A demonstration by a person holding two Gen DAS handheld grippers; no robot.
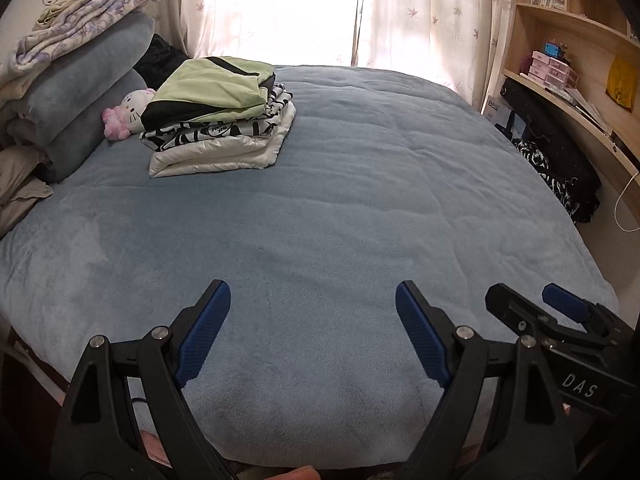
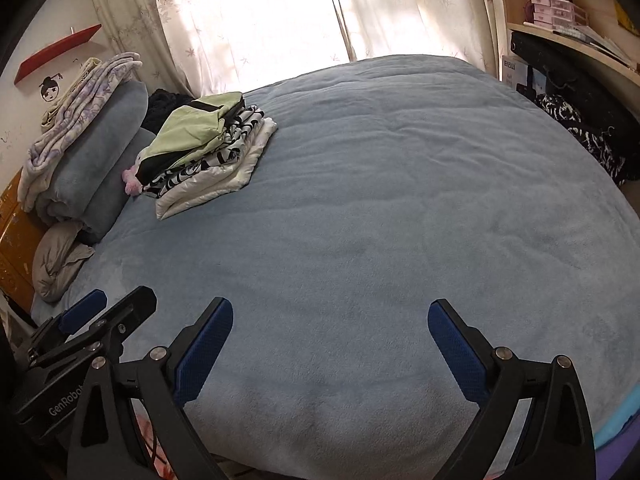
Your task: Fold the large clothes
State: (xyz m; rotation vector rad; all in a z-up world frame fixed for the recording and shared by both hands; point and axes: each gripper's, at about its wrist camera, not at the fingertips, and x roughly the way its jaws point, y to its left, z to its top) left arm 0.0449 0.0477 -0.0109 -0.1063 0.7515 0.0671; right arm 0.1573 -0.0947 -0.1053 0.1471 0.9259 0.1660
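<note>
Holding both tools low over the near edge of the bed, I had the left gripper (image 1: 313, 334) spread wide with nothing between its blue pads, and the right gripper (image 2: 330, 354) the same, wide and empty. They sat side by side, close but apart, over bare blue blanket (image 1: 320, 208). No unfolded garment lay in front of me on that open stretch. Farther off, toward the head of the bed, sat the folded stack (image 1: 218, 116): white piece at the bottom, black-and-white print in the middle, green-and-black top layer, looking done. Just beside it were a pink plush toy (image 1: 128, 112) and rolled bedding (image 1: 80, 92). My guess: next piece was the dark patterned cloth (image 1: 560, 184) hanging off the far right side by the shelf. To do it well, I'd fetch it by two corners, spread it flat on the clear middle, keep clear of the stack.
</note>
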